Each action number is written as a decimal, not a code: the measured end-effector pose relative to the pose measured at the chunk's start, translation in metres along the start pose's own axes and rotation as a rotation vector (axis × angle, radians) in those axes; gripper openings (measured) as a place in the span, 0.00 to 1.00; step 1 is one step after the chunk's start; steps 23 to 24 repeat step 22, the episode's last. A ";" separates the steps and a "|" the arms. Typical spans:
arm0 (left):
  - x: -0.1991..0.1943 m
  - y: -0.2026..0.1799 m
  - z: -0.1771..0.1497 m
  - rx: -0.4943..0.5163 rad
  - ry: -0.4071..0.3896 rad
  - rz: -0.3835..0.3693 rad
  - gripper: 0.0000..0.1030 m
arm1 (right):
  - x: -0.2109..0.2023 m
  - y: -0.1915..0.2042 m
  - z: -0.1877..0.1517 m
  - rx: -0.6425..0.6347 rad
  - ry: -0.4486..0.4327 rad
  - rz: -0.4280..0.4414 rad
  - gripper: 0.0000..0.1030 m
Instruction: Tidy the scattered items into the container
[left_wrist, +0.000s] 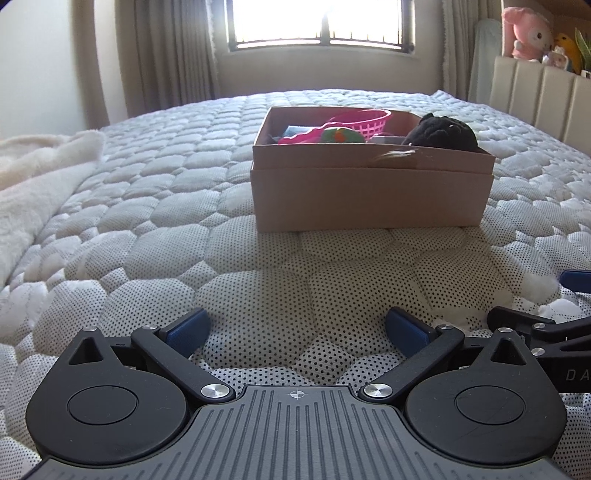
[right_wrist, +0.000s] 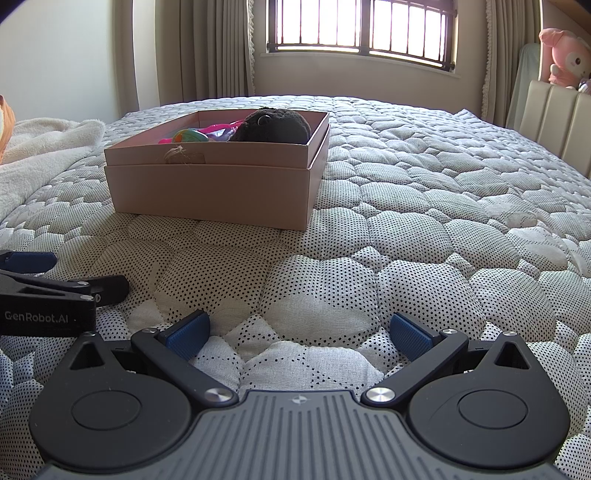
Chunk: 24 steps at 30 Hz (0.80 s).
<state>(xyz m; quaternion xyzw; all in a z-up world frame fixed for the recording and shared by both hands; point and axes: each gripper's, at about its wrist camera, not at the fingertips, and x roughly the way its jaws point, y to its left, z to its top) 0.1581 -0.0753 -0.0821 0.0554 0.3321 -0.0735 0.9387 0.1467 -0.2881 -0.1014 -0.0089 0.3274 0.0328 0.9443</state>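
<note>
**Both grippers empty, spread wide, low over the quilt**

My left gripper has its jaws spread wide; the blue pads grip nothing and only dotted quilt shows between them. Whether the tips touch the fabric I cannot tell.

My right gripper is the same: fingers released, blue pads far apart, nothing between them but quilt. In the left wrist view its black linkage shows at 3 o'clock; in the right wrist view the left gripper body sits at 9 o'clock, just beside mine.

The cardboard box sits on the bed at 12 o'clock from the left gripper and at 11 o'clock from the right, well apart from both. Inside it: a black plush toy at the right end, a pink basket towards the back, a green-orange ball near the middle.

A white fleece blanket lies at 9 o'clock to 10 o'clock.
</note>
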 end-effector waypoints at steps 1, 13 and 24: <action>0.000 0.002 0.001 -0.010 0.015 -0.012 1.00 | 0.000 0.000 0.000 0.000 0.000 0.000 1.00; -0.013 0.011 -0.005 -0.010 0.123 -0.054 1.00 | 0.000 0.000 0.000 0.000 0.000 0.000 1.00; -0.012 0.011 -0.003 -0.016 0.143 -0.056 1.00 | 0.000 0.000 0.000 0.000 0.000 0.000 1.00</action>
